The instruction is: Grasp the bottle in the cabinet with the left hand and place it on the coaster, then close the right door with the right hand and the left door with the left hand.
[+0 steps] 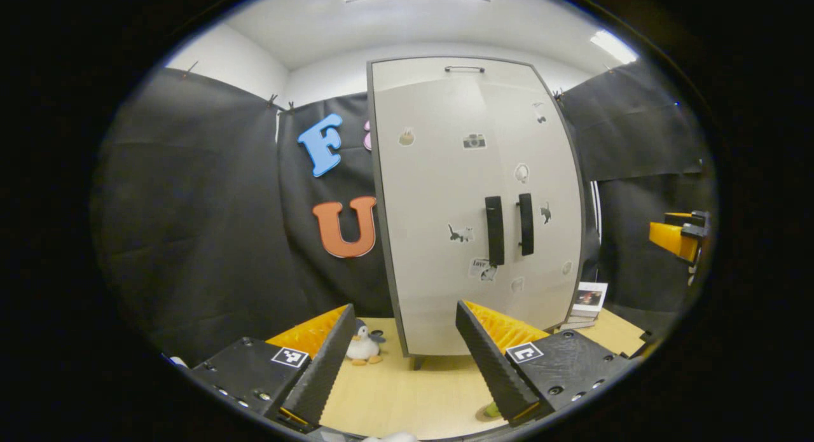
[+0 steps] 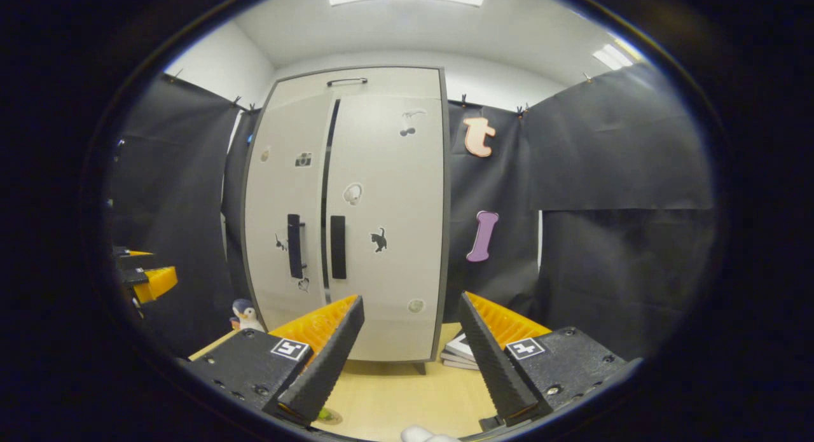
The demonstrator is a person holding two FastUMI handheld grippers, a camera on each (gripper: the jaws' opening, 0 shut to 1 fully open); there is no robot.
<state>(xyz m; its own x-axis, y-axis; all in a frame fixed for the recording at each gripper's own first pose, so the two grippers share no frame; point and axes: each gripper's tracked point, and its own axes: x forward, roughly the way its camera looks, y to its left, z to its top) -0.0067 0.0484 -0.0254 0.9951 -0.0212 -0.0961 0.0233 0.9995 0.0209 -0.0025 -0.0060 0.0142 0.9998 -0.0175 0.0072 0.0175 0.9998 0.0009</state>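
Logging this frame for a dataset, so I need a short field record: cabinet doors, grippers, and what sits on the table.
cabinet: upright on the table, both doors look shut or nearly so
left gripper: open, holding nothing
right gripper: open, holding nothing
penguin toy: left of cabinet foot
books: stacked right of cabinet
bottle: hidden

We read "Love" on a sticker point(image 1: 482, 268) low on the cabinet's left door point(image 1: 439, 207), nothing else legible
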